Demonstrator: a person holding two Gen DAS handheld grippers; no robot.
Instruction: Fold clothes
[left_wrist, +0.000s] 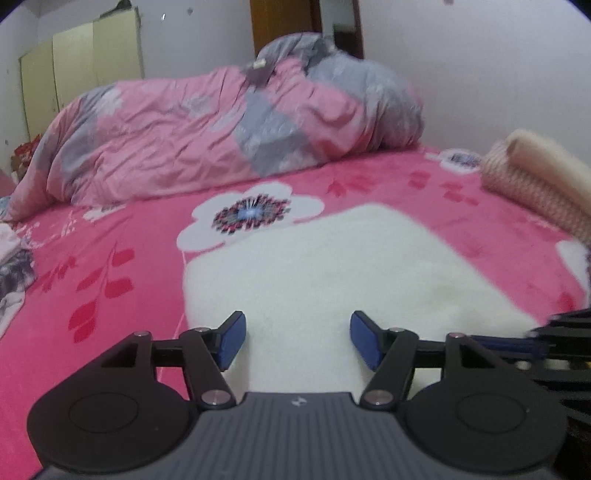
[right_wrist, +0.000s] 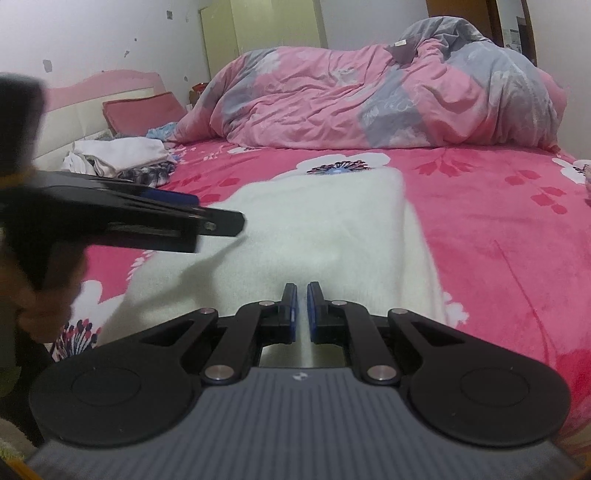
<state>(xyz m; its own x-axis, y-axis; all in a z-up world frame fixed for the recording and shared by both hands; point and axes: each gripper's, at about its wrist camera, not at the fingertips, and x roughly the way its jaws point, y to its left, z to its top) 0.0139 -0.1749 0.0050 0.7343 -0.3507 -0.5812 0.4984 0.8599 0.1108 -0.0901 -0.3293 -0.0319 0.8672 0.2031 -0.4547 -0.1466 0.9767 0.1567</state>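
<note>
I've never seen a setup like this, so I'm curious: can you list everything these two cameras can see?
White fluffy garment: one, white, spread flat on the bed in front of both grippers.
Bedspread: one, hot pink with white flowers, covering the bed.
Duvet: one, pink and grey, heaped at the far side.
Clothes pile: one, white and checked, left near the headboard.
Pillow: one, pink, against the headboard.
Rolled knit: one, pink and cream, at the right edge.
Wardrobe: one, pale yellow, by the wall.
Left gripper: black, blue pads, open over the garment.
Right gripper: black, blue pads, nearly closed; a grip on cloth cannot be told.
</note>
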